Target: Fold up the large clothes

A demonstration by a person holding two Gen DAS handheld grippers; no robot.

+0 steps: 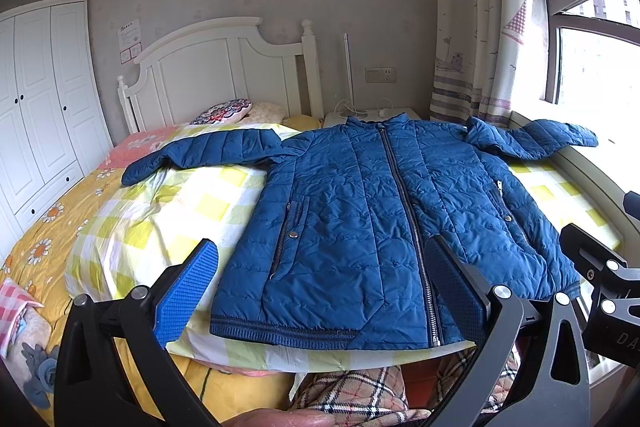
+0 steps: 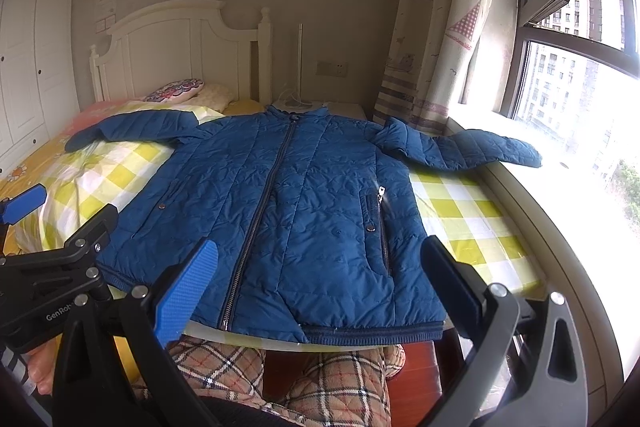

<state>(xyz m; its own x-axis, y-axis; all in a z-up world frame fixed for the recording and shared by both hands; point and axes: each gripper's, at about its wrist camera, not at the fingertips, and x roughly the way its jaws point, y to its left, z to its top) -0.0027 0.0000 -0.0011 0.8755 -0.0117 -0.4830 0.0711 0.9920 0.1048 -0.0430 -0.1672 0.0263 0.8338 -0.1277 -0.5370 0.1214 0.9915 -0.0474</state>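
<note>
A blue quilted jacket (image 1: 360,211) (image 2: 288,211) lies flat and zipped up on a yellow-checked sheet, collar towards the headboard, both sleeves spread out sideways. Its right sleeve (image 2: 472,149) reaches the window sill. My left gripper (image 1: 324,291) hovers open over the hem on the jacket's left half, holding nothing. My right gripper (image 2: 320,291) hovers open above the hem on the right half, also bare. The left gripper's body (image 2: 60,267) shows at the left edge of the right wrist view.
The bed (image 1: 168,219) has a white headboard (image 1: 224,67) and pillows (image 1: 224,111) at the far end. A white wardrobe (image 1: 40,99) stands left. A curtain (image 2: 440,27) and window sill (image 2: 560,211) run along the right. A person's plaid-clad legs (image 2: 320,379) are below the bed edge.
</note>
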